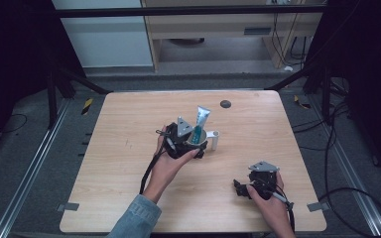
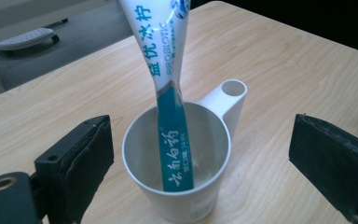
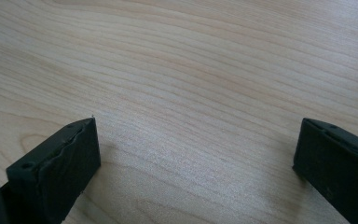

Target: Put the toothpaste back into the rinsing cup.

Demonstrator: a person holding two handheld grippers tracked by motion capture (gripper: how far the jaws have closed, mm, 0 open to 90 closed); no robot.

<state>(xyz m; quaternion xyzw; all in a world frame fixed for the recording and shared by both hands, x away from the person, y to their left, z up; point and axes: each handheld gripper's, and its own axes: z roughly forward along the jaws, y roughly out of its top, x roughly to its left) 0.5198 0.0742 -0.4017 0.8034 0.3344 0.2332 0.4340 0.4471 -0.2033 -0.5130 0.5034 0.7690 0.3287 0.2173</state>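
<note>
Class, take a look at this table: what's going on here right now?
A person works at a wooden table with a gripper in each hand. The left gripper is at a white cup, jaws open and clear of it on either side. A toothpaste tube stands in the cup, leaning on its rim. The right gripper waits open above bare table nearer the person.

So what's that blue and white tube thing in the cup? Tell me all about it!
The toothpaste tube is soft-looking plastic, white at the flat crimped top, teal lower down, with printed writing. It stands tilted, its bottom end inside the white cup, leaning against the cup's inside. The cup sits on the wooden table. The left hand-held gripper is open around the cup and does not touch the tube.
</note>
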